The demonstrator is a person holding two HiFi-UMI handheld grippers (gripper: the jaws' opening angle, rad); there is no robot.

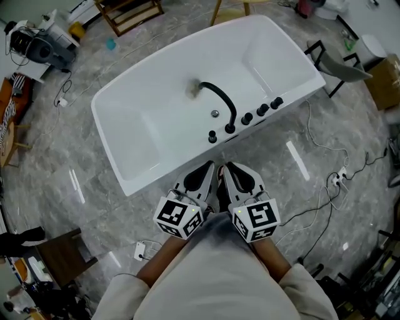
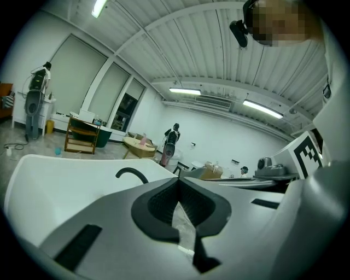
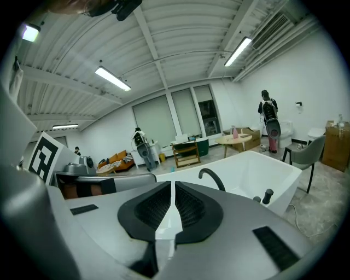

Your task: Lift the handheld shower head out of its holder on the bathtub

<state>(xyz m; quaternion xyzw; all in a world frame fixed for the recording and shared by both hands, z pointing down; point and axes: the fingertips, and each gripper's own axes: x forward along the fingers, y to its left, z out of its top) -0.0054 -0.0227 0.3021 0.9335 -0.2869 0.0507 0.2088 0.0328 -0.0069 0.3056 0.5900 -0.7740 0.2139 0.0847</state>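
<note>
A white bathtub (image 1: 144, 125) stands on the grey marble floor. On its near rim is a curved black spout (image 1: 220, 100) and a row of black fittings (image 1: 261, 110). The taller black cylinder at the row's right end (image 1: 276, 102) (image 3: 267, 195) looks like the handheld shower head in its holder. Both grippers are side by side just short of the near rim, pointing at the fittings and touching nothing. The left gripper (image 1: 209, 166) (image 2: 178, 183) has its jaws together and empty. The right gripper (image 1: 226, 166) (image 3: 173, 186) is shut too, with nothing held.
Cables and a white power strip (image 1: 338, 179) lie on the floor to the right. A grey chair (image 1: 340, 67) stands by the tub's far right corner. A dark stool (image 1: 62, 256) is at the lower left, and wooden furniture (image 1: 128, 14) beyond the tub.
</note>
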